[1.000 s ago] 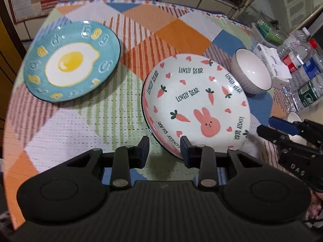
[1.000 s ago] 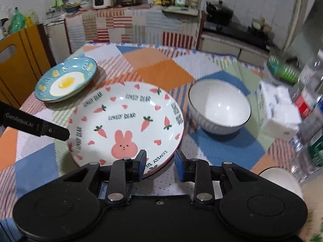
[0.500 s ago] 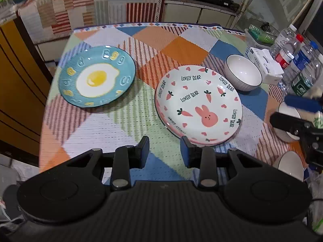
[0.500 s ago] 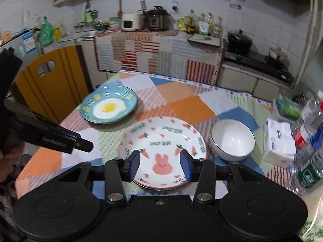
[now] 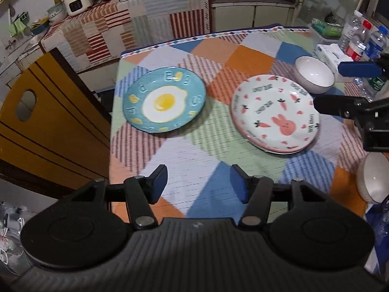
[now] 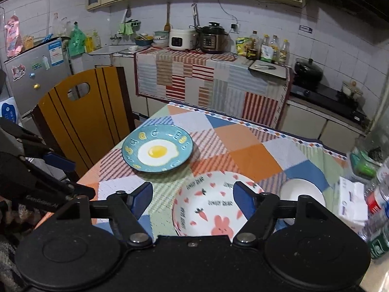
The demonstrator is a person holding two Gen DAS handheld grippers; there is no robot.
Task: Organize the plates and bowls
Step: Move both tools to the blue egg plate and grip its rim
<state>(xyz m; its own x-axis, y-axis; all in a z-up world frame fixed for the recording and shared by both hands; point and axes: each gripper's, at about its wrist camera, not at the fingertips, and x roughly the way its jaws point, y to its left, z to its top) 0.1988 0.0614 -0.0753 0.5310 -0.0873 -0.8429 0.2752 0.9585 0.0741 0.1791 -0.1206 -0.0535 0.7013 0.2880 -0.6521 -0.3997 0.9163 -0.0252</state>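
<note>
A white rabbit-and-carrot plate [image 5: 274, 112] [image 6: 214, 204] lies on top of another plate, of which only the rim shows, on the patchwork tablecloth. Left of it sits a blue fried-egg plate [image 5: 164, 102] [image 6: 157, 151]. A white bowl [image 5: 314, 74] [image 6: 302, 191] stands right of the rabbit plate, and another white bowl [image 5: 374, 180] is at the near right edge. My left gripper [image 5: 198, 182] hovers high over the cloth, jaws opening, nothing between them. My right gripper [image 6: 192, 198] hangs above the table's near side, jaws opening and empty; it also shows in the left wrist view [image 5: 345, 87].
Water bottles [image 5: 359, 41] and a white tissue pack [image 6: 352, 202] crowd the table's right side. A yellow-brown chair [image 6: 82, 119] stands at the left edge. Behind the table is a cloth-covered counter [image 6: 209, 77] with cookers and bottles.
Both grippers rose and drew back from the rabbit plate, so more of the table and kitchen shows. Both sets of jaws spread wider. The plates and bowls stayed put.
</note>
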